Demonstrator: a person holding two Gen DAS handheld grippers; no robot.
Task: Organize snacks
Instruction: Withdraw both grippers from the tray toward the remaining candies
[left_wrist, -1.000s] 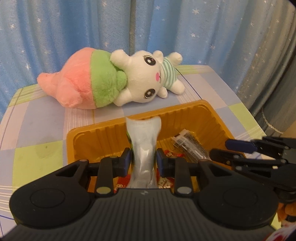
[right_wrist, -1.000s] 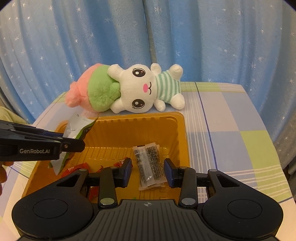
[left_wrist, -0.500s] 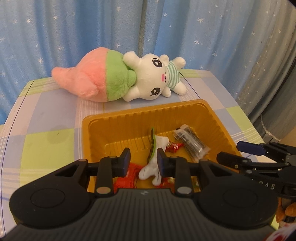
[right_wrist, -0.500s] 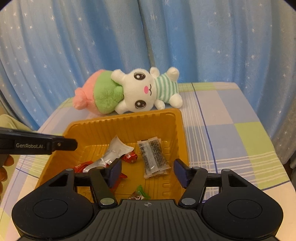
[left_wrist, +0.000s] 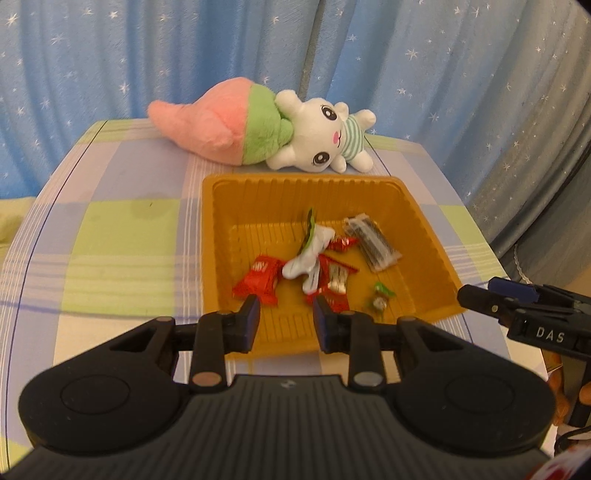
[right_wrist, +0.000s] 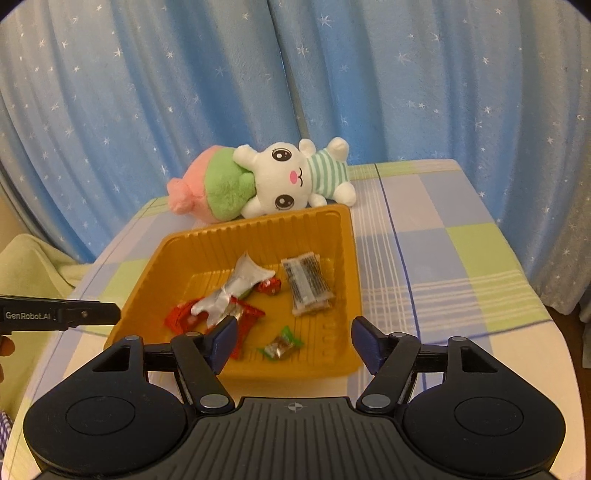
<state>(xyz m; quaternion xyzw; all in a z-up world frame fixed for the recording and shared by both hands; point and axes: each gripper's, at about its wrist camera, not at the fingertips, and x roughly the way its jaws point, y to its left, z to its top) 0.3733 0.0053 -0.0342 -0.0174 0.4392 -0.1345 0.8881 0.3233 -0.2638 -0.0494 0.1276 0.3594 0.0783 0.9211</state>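
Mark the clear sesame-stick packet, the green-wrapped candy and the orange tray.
clear sesame-stick packet (right_wrist: 308, 286), right wrist view, middle of the wrapper.
green-wrapped candy (right_wrist: 281, 346), right wrist view, its brown centre.
orange tray (left_wrist: 295, 181), left wrist view, far rim.

The tray (left_wrist: 436, 254) looks like thin moulded plastic, amber, ribbed on walls and floor, with a dull sheen. Inside, the silver pouch (left_wrist: 308, 256) is crinkled foil-like film, the red wrappers (left_wrist: 258, 278) glossy printed film, the clear packet (left_wrist: 371, 243) transparent shiny plastic. The plush toy (left_wrist: 258, 127) is fuzzy pile fabric, soft and matt. A checked cloth (left_wrist: 122, 240), smooth and matt, covers the surface. The curtain (right_wrist: 147, 92) is thin woven fabric with a faint lustre. The left gripper (left_wrist: 286, 317) body is matt black plastic, ribbed, with small metal pins
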